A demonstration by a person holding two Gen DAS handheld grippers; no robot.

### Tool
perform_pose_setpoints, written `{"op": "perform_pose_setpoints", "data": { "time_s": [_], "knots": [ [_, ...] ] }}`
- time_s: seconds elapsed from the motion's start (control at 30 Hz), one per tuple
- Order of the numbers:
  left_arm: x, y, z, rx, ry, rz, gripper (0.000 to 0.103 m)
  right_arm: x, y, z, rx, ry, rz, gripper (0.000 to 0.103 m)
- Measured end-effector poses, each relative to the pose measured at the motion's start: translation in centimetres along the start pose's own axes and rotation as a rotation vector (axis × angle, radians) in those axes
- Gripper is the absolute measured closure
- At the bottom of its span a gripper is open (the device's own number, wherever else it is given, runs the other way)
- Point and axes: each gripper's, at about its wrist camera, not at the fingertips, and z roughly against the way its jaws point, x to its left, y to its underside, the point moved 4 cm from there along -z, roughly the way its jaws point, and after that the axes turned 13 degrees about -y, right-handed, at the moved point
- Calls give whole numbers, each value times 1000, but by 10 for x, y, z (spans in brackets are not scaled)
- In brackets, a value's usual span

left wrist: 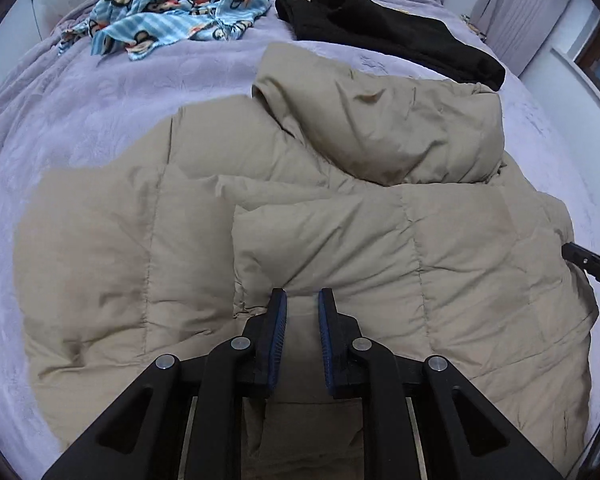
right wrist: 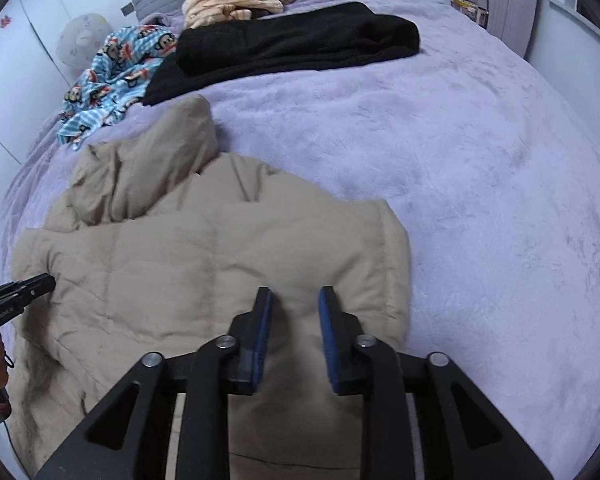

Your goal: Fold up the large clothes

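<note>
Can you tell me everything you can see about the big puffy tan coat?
The tan coat is a thick, quilted puffer of smooth matte fabric, stitched into padded panels. It lies spread flat on the fuzzy lilac blanket, partly folded, one panel overlapping another. Its hood is bunched up at the far end, next to the black garment. The left gripper and right gripper are over its near edge, jaws open; whether the fingers touch the fabric I cannot tell.
</note>
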Motion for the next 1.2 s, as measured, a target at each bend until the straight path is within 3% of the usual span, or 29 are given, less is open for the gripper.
{"op": "perform_pose_setpoints", "data": {
  "time_s": [0.1,0.23,0.43,0.57,0.77,0.9,0.93,0.97,1.0,1.1,1.2],
  "knots": [
    [-5,5,-3,-25,-1,-37,85,-28,19,-10,6,-42,-74,71],
    [-3,4,1,-3,-8,-36,85,-32,23,-2,-36,-47,-112,71],
    [24,6,29,12,-100,19,85,-27,37,30,-50,100,-86,66],
    [38,20,51,36,-90,70,85,-26,52,55,-61,93,-123,58],
    [37,45,75,54,-125,65,85,-10,82,82,-59,53,-184,44],
    [35,60,87,61,-104,89,83,2,100,88,-26,21,-195,42],
    [34,64,90,64,-100,95,71,3,106,89,-15,12,-199,41],
    [34,68,93,68,-104,102,16,4,111,91,-10,6,-206,41],
    [35,71,99,47,-126,124,2,5,115,93,-7,-3,-214,41],
    [31,81,109,26,-134,116,1,8,126,99,5,-25,-230,39],
    [30,92,116,25,-162,120,1,11,134,105,5,-58,-236,26]
  ]
}}
